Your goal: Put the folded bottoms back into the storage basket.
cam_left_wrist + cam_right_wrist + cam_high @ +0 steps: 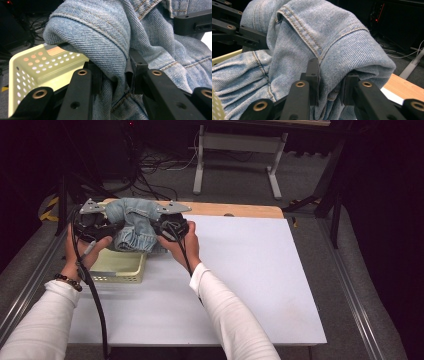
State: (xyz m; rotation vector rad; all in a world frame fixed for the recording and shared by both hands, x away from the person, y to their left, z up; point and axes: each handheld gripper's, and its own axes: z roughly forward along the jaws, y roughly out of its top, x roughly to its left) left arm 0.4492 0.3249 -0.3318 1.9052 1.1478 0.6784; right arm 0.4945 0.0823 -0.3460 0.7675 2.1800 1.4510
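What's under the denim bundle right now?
The pale yellow basket sits below the denim bundle, which both grippers hold up. Its perforated wall shows in the left gripper view; the denim covers the far part of its floor.

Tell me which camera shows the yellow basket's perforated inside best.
The left gripper view: the basket lies close, its hole-dotted walls lit and its inside open beneath the denim garment. The high view shows the basket small, partly under the garment. The right gripper view catches a rim sliver.
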